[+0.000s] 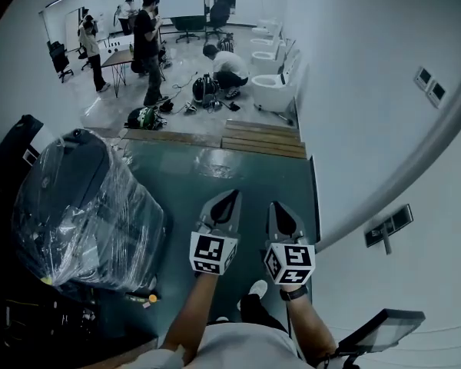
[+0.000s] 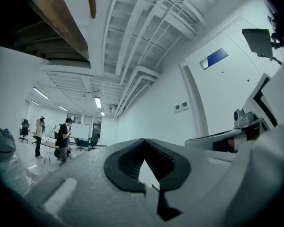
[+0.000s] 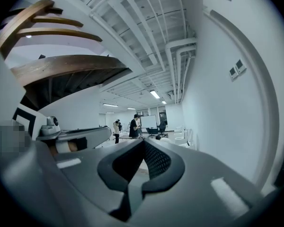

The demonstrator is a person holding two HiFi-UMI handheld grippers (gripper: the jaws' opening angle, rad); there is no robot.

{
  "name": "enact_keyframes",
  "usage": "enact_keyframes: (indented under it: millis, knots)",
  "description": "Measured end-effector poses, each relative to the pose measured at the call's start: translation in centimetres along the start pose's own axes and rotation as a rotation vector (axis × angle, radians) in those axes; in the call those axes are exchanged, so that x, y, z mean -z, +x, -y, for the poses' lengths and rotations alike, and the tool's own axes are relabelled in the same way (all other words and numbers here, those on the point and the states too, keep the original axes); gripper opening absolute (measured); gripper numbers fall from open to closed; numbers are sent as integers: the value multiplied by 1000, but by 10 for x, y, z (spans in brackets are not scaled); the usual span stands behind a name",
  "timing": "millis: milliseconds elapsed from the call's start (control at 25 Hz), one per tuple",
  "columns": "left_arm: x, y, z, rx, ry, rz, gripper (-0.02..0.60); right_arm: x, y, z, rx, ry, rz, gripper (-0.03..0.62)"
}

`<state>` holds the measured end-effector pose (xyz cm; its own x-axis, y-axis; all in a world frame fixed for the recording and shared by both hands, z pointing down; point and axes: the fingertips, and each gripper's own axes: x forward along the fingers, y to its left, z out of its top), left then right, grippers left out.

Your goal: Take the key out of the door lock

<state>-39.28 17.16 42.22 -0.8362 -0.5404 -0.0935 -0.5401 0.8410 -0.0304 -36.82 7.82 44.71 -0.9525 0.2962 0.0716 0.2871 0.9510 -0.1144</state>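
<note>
Left tool (image 1: 230,197) and right tool (image 1: 277,208) are both closed and empty at lower centre; the lock (image 1: 387,230) sits mid-right, key indistinct, so best turn right, open one tool, approach squarely.

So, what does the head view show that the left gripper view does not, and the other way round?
Only the head view: the wooden planks, white toilets, a crouching person and the wearer's forearms. Only the left gripper view: ceiling pipes and a blue sign. Both: the left tongs, shut and empty, the right tongs, the standing people and the whiteboard.
</note>
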Motion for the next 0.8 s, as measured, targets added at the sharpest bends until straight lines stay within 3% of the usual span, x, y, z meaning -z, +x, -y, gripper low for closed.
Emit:
enact_keyframes:
  millis: [200,360,560,800]
  knots:
    - [-4,103,42,115,14,19,0,-27,40,83,53,24,64,-6]
    - [-22,180,73,200,56,52,0,-64,53,147,132,-20,153,-6]
    - [-25,263,151,353,46,72,0,-84,25,265,326,-20,195,-6]
    - [-4,323,275,633,-14,63,0,-72,-49,365,594,6,203,-6]
